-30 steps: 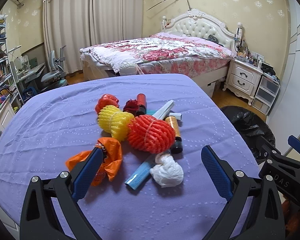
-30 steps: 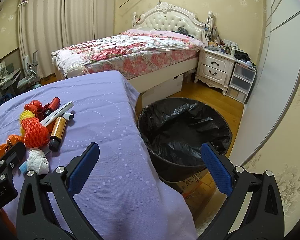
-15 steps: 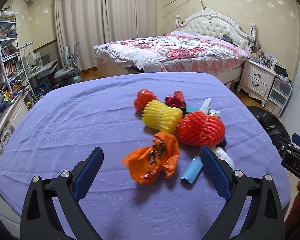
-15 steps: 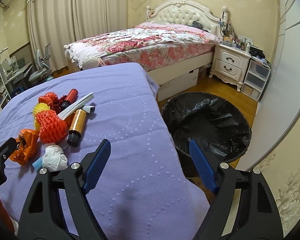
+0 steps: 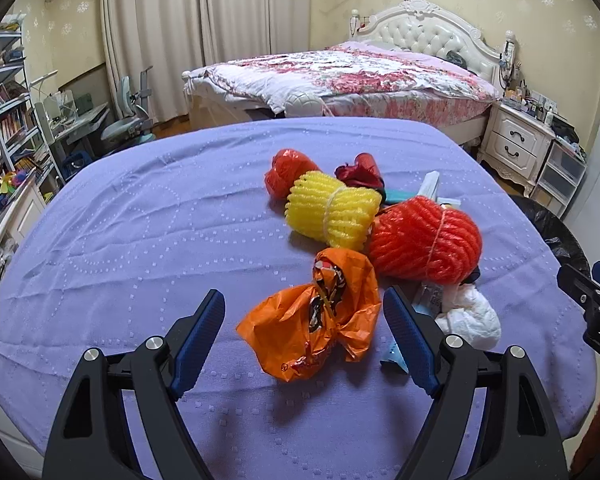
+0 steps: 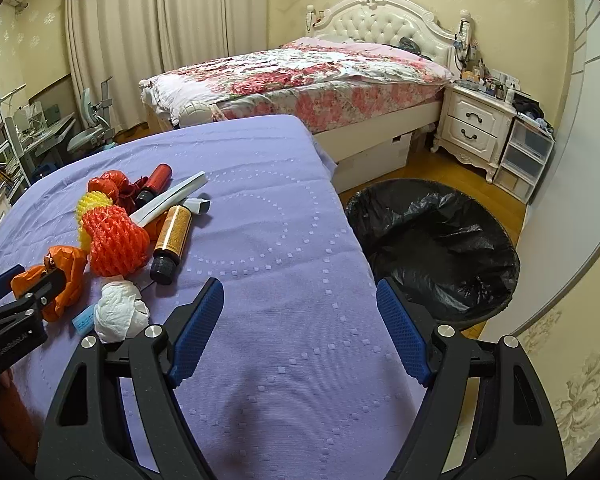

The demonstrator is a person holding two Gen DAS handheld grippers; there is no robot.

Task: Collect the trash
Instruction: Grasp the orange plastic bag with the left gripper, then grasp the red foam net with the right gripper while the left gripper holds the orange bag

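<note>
Left tool (image 5: 304, 312) spread w/ orange bag (image 5: 316, 316) between fingers; right tool (image 6: 299, 312) spread nr table edge (image 6: 352, 236).

Left gripper (image 5: 304, 322): jaws spread wide, blue pads facing each other, nothing clamped between them, angled down and forward, low. Its body also shows at the left edge of the right wrist view. Right gripper (image 6: 299, 318): jaws likewise apart and empty, pitched down, held off to the right of the left one. Its tip shows at the right edge of the left wrist view.
</note>
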